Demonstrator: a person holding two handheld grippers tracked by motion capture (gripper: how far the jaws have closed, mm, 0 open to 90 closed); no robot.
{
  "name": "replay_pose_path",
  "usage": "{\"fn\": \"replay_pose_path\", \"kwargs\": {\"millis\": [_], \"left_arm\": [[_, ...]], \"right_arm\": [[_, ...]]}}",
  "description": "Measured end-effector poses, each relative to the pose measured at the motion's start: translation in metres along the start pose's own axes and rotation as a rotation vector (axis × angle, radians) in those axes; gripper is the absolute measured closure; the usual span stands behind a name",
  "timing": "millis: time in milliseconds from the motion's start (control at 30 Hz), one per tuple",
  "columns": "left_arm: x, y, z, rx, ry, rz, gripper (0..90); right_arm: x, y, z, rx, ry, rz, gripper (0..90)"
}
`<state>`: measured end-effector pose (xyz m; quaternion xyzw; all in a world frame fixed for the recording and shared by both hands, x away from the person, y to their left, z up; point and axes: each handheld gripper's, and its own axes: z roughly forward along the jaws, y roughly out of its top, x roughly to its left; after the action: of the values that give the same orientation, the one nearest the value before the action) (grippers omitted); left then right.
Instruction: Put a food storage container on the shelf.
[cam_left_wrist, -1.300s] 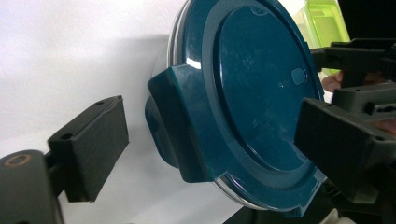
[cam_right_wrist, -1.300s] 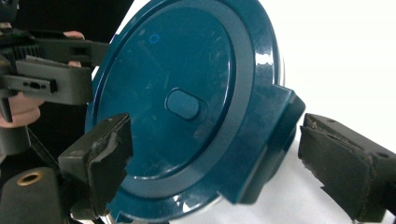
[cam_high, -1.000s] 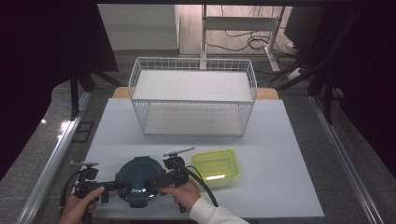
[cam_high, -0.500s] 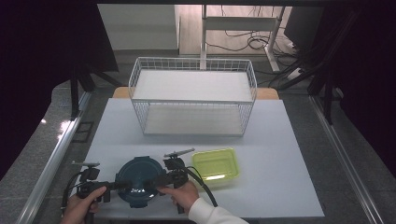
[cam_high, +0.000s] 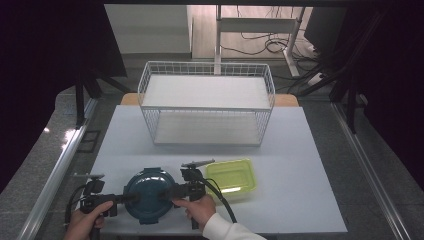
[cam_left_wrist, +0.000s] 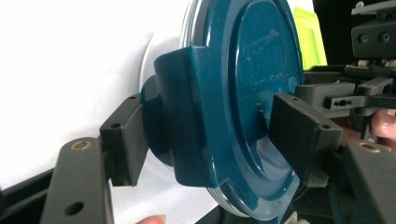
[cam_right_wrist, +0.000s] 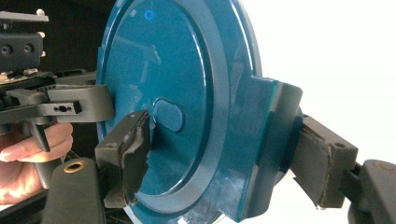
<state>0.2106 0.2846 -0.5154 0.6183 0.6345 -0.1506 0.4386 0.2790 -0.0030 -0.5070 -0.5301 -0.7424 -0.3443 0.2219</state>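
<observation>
You work at a pale grey rectangular tabletop (cam_high: 300, 150), wood edge showing at its far corners. Grey speckled floor (cam_high: 45, 165) on both sides; a bright light patch on it at your left. Metal rails (cam_high: 60, 170) run along each side of the table. Beyond, a white frame stand (cam_high: 260, 25) on a wooden floor with loose black cables (cam_high: 260, 47). Black drapes (cam_high: 50, 55) left and right

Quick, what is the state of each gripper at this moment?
Left gripper: closed on a latch tab of the round blue lid.
Right gripper: closed on the opposite latch tab of the same lid.
</observation>
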Motion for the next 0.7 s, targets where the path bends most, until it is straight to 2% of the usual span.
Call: {"fn": "replay_pose_path", "kwargs": {"millis": [100,200,367,433,533,700], "left_arm": [[-0.003,-0.001,-0.001,-0.011,0.006,0.019,34.2],[-0.003,0.000,-0.002,-0.018,0.004,0.017,35.0],[-0.006,0.000,-0.003,-0.030,0.009,0.030,36.7],[-0.008,0.001,-0.004,-0.031,0.010,0.040,37.2],[-0.008,0.003,-0.002,-0.030,0.003,0.035,37.2],[-0.017,0.008,-0.004,-0.040,0.003,0.053,37.2]], "right_arm": [[0.000,-0.001,-0.002,-0.009,0.002,0.011,28.0],[0.000,-0.001,-0.003,-0.012,0.001,0.019,28.3],[0.003,-0.001,-0.005,-0.028,-0.013,0.012,29.3],[0.005,0.000,-0.008,-0.040,-0.024,-0.007,29.2],[0.006,0.001,-0.010,-0.045,-0.033,-0.015,29.2],[0.008,0.004,-0.017,-0.057,-0.033,-0.023,29.1]]}}
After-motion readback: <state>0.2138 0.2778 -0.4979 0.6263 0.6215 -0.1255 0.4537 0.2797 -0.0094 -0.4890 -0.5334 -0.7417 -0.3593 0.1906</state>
